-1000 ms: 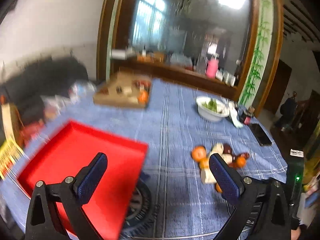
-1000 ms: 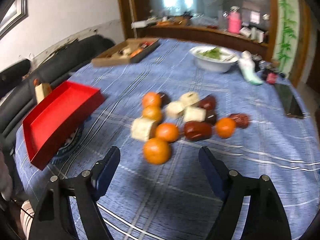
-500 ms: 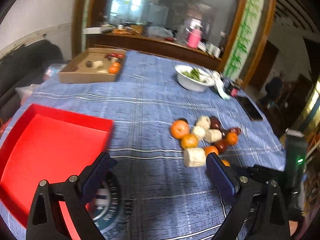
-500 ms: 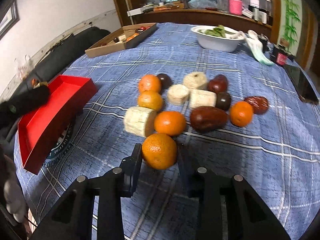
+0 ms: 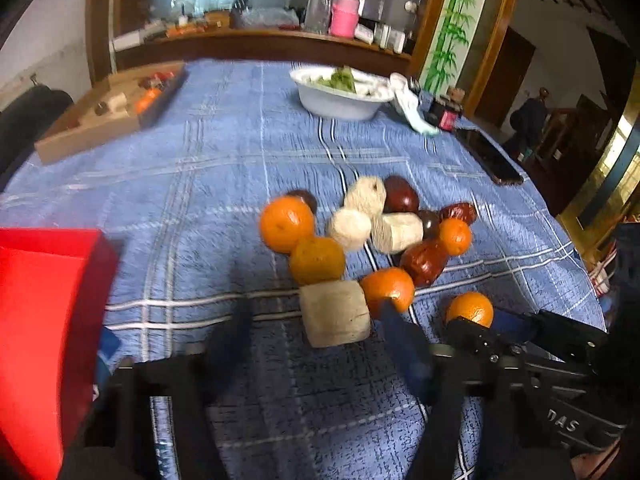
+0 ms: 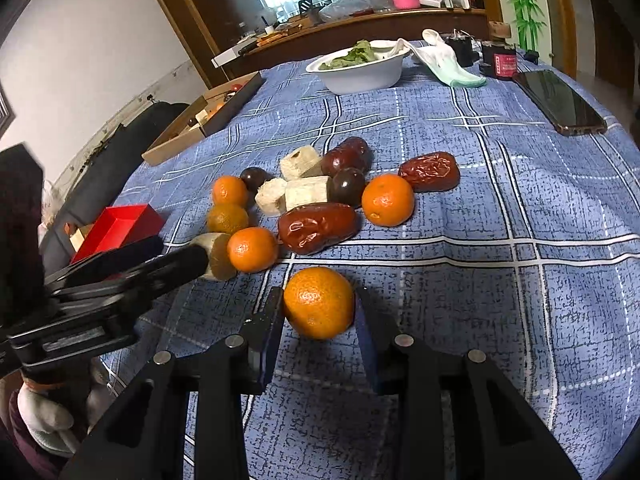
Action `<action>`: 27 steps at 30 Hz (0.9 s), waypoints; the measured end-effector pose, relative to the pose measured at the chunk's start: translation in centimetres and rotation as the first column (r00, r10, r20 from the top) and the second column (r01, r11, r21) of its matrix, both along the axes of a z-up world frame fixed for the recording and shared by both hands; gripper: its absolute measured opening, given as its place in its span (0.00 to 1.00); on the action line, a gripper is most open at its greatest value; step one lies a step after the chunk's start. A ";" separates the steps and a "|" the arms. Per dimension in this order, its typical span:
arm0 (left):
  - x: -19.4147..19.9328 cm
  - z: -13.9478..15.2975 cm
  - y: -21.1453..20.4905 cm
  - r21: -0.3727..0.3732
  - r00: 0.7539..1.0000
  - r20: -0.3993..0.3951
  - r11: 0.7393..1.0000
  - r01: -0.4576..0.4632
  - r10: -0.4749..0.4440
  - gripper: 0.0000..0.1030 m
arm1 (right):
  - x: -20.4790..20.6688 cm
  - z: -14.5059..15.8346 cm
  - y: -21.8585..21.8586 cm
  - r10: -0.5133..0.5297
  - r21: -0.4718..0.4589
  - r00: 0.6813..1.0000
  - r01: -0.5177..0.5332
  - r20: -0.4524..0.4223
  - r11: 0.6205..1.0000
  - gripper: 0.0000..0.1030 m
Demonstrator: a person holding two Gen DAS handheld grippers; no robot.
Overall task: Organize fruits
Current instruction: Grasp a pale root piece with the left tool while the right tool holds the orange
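Both jaws were busy: my right gripper (image 6: 318, 330) was clamped on the nearest orange (image 6: 319, 303), apart from the pile, while my left gripper (image 5: 316, 344) was closing, half open, around the pale block (image 5: 335, 313), pads not yet pressing. To do it well, I judged, squeeze the block squarely, clear of the neighbouring orange (image 5: 387, 292), then carry both to the red tray (image 5: 44, 320). A second earlier both grippers were wide open and farther from the fruit.

Lying clustered on the tablecloth (image 6: 540, 208): fruits (image 6: 320, 200). Sitting behind them: bowl (image 6: 362, 70). Lying right of it: phone (image 6: 560, 100). Resting far left: cardboard box (image 6: 200, 124), tray (image 6: 118, 226).
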State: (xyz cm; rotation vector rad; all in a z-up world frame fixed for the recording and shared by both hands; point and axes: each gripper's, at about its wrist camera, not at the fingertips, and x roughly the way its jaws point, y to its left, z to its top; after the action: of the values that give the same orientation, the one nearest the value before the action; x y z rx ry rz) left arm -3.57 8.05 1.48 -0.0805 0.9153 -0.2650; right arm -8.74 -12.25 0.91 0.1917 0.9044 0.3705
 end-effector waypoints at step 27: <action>0.4 0.4 1.2 -0.116 0.998 0.057 0.993 0.007 0.000 0.33 | 0.0 -0.1 1.2 0.043 -0.037 0.999 -0.043 0.020 0.998 0.33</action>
State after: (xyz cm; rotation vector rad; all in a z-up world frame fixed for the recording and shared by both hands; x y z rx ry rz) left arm -3.22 9.27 1.91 -0.1776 0.8436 -0.3223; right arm -8.71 -11.06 0.85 0.1348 0.8955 0.3948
